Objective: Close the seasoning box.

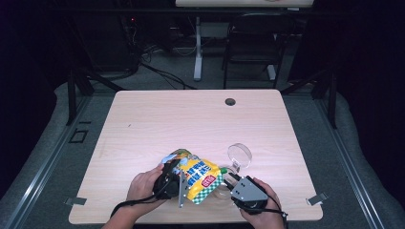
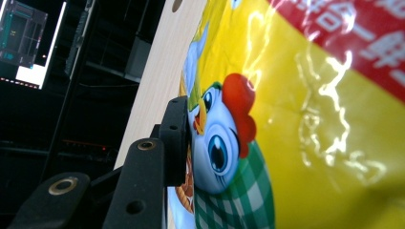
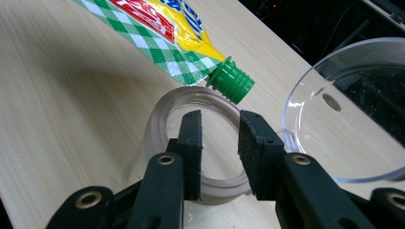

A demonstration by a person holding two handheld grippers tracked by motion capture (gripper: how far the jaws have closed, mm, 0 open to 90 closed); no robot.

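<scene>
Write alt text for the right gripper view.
The right gripper hovers open over a clear round container on a wooden table. A yellow pouch's green cap points down beyond it, and a clear lid stands tilted alongside.

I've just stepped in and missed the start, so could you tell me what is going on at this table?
A person works at a wooden table with a gripper in each hand. The left gripper clamps a yellow spouted pouch, held tilted so its green cap points down over a clear round container. The right gripper has its jaws astride that container's near rim, not visibly pressing it. A clear lid leans beside it.
</scene>
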